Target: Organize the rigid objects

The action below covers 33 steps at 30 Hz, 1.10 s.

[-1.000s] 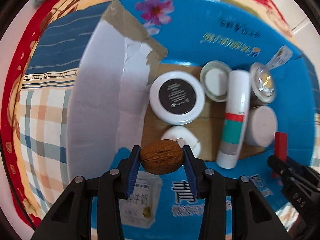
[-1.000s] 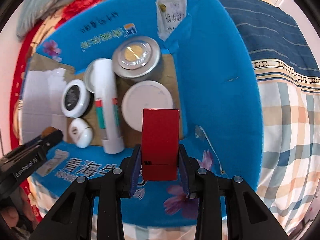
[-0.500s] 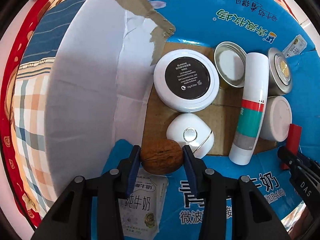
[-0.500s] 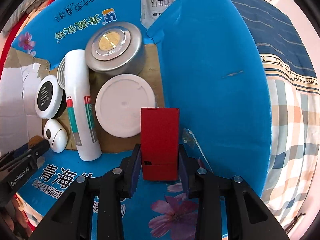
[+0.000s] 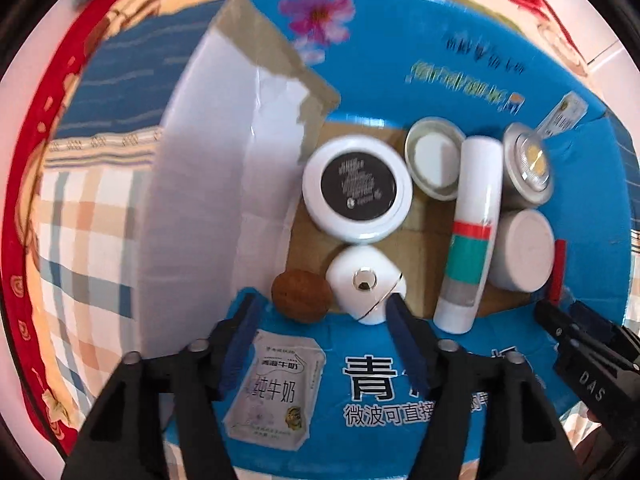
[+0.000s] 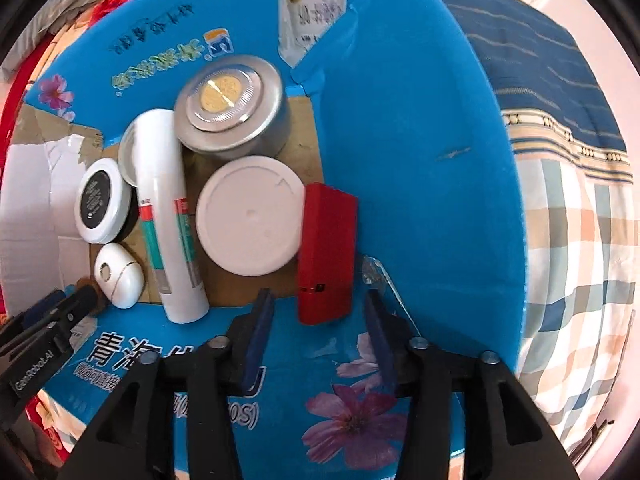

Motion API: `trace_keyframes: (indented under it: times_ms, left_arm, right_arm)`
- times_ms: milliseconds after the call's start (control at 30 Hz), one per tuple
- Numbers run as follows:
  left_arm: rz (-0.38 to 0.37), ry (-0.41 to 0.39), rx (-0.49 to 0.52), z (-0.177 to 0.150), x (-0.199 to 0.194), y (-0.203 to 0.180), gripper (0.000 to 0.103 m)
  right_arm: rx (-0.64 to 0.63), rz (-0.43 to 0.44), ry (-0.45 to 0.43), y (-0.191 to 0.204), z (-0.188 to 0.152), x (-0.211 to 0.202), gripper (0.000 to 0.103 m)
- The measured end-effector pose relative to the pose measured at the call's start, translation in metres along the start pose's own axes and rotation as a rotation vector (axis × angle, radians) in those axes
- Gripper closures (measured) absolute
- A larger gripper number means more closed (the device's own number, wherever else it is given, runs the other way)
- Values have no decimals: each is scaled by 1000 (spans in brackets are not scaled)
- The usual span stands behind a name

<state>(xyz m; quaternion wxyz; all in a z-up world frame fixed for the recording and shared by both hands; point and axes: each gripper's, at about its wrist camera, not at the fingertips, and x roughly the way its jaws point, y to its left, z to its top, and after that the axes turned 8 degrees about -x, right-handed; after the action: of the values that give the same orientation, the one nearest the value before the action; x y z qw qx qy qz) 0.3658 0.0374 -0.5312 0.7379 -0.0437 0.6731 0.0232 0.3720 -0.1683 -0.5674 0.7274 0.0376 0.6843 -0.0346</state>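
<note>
A brown walnut (image 5: 301, 295) lies in the near left corner of the blue cardboard box (image 5: 440, 76), beside a white egg-shaped case (image 5: 365, 282). My left gripper (image 5: 318, 312) is open just behind the walnut, not touching it. A red rectangular box (image 6: 326, 252) leans in the box between a white round lid (image 6: 249, 214) and the blue right wall (image 6: 424, 184). My right gripper (image 6: 318, 308) is open just behind the red box. The red box shows as a thin edge in the left wrist view (image 5: 558, 270).
The box also holds a white jar with a black top (image 5: 357, 188), a small open tin (image 5: 434, 158), a white tube with red and green bands (image 5: 474, 232) and a silver tin (image 6: 230, 106). A white inner flap (image 5: 208, 200) stands at the left. Patterned bedding (image 6: 580, 240) surrounds the box.
Both grippers opened and pulled back. The walnut dropped out of the left one into the box corner. The red box left the right one and now leans against the white lid.
</note>
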Motion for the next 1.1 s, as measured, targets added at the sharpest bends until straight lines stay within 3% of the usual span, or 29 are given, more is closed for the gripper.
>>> trace_keyframes:
  times_ms: [67,167,267,367,833,1100]
  left_arm:
    - [-1,-19,1,1,-7,-1,25]
    - [-3,-33,3,2,-15,-1,5]
    - [3,-46,8,3,-28,5,5]
    - [1,-58,13,4,-36,0,5]
    - [-5,-87,21,-14,-66,-4,5]
    - [-44,-135,48,-59,-129,-7,5]
  right_arm:
    - [-9,-10,-25,3,2,-9,33]
    - [-22,-28,-50,4,5,-22,31]
    - [-30,-37,-56,5,6,-32,22]
    - [-39,-40,-69,14,3,-43,0]
    - [-40,-64,-75,7,-16,-60,0]
    - [-27,-19,-124,5,-50,-102,0]
